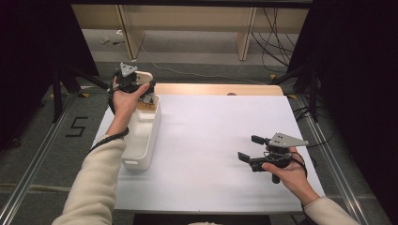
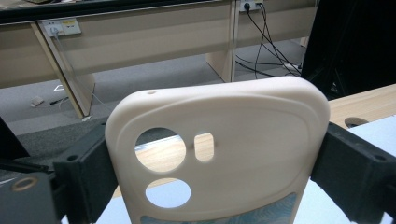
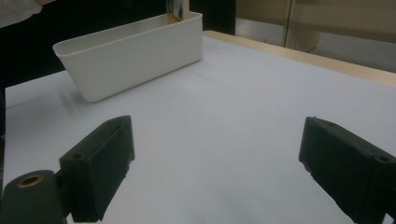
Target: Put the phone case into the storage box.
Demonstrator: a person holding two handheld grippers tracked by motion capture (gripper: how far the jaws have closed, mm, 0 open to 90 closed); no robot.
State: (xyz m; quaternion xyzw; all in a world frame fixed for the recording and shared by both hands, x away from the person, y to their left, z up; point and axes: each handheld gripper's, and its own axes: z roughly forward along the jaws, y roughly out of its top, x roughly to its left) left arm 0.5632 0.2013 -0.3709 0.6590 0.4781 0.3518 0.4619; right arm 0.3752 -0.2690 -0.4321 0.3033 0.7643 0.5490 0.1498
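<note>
Left gripper was clamped on a cream phone case, jaws spread wide across its short width, one on each side edge. Case stood upright in the grip, long axis running up out of the jaws, camera cutouts toward the top left in the left gripper view. In the high view it sat above the far end of the white bin, at the table's far left corner; something small and patterned stood inside the bin at that far end, too small to name. Bin lay lengthwise, near to far, along the left edge of the white table

Right gripper was wide open, nothing between its jaws, resting low over the near right of the table, well apart from the bin, jaws pointing left toward it

Judgement: left hand was the one in play. The bin opening lay directly below the case, so the coming move looked like a straight lowering, long axis kept upright to clear the bin's narrow width
</note>
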